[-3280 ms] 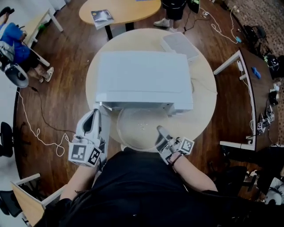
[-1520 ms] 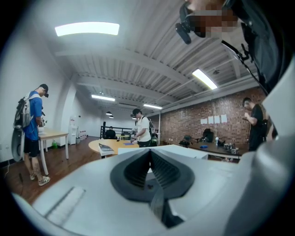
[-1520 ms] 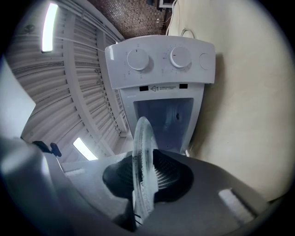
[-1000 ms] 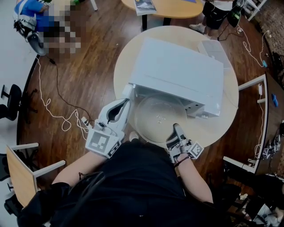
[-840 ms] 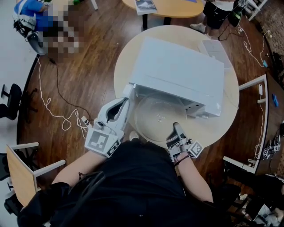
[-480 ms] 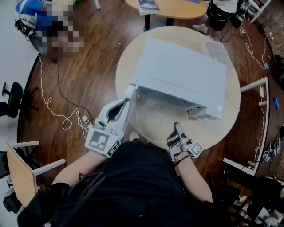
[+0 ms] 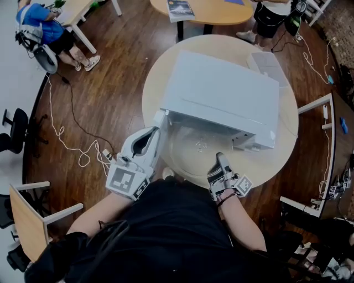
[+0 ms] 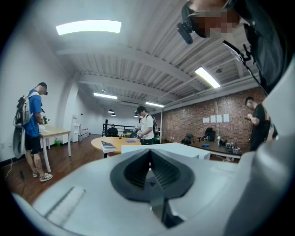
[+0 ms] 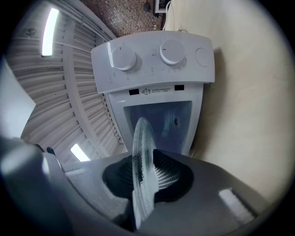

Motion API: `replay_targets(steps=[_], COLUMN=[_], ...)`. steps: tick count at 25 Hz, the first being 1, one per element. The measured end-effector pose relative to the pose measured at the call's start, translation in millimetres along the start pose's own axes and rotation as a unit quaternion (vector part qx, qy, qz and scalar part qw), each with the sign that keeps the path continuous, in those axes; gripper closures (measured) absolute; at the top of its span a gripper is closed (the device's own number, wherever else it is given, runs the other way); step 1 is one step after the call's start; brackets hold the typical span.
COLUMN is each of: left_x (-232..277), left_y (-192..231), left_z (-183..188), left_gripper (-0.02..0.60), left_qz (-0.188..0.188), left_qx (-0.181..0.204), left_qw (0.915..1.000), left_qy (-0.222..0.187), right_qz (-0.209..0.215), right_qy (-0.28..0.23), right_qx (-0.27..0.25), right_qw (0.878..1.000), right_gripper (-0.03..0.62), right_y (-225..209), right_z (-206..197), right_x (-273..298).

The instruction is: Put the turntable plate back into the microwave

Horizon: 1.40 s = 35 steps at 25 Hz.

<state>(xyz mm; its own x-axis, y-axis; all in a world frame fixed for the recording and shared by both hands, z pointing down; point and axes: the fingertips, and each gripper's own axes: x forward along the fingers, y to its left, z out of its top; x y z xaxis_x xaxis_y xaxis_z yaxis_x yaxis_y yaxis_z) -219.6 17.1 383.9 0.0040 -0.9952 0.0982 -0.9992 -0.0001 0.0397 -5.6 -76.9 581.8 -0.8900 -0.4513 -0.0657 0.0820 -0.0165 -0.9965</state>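
The white microwave [image 7: 221, 94] stands on a round table [image 7: 276, 157] with its door [image 7: 161, 117] swung open at the left. The clear glass turntable plate [image 7: 193, 145] lies level, its far part inside the open cavity. My right gripper [image 7: 217, 157] is shut on its near rim. In the right gripper view the plate [image 9: 140, 138] shows edge-on between the pads of the right gripper [image 9: 142, 161], with the cavity [image 9: 159, 120] and control panel [image 9: 156, 60] ahead. My left gripper [image 7: 156, 131] is by the door's edge. Its jaws [image 8: 150, 159] look shut, with nothing seen between them.
A clear plastic box [image 7: 266, 62] sits behind the microwave. Beyond it is another round table [image 7: 221, 11] with a book [image 7: 180, 8]. A person in blue [image 7: 41, 30] stands far left. A white cable [image 7: 72, 138] trails on the floor. A desk [image 7: 332, 138] flanks the right.
Over the last second the plate's far edge has slid slightly deeper under the microwave's front. The left gripper has stayed at the door. The head view has shifted a little.
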Motion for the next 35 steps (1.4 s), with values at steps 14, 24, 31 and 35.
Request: replay_targets(steps=[14,24,31,35], left_x=[-1,0,-12,-8], left_y=[-1,0,28,20], left_z=[-6,-9,-1,-10], left_gripper=[0.575,0.575,0.575,0.575], left_qz=[-0.001,-0.005,-0.004,0.003], left_qx=[0.004,-0.001,-0.004,-0.01], left_qw=[1.0,0.9999,0.9998,0.9997], left_qy=[0.007,0.013,0.019,0.022], right_qz=[0.0,-0.004,0.021,0.009], right_qy=[-0.007,-0.02,-0.017,-0.012], right_qx=[0.0,0.002,-0.009,0.005], right_qw=[1.0,1.0,1.0,1.0], right_gripper=[0.543,0.543,0.543,0.543], right_y=[-8,-7,-2,-6], right_z=[3,9,-6,-3], right_x=[9,12,43,42])
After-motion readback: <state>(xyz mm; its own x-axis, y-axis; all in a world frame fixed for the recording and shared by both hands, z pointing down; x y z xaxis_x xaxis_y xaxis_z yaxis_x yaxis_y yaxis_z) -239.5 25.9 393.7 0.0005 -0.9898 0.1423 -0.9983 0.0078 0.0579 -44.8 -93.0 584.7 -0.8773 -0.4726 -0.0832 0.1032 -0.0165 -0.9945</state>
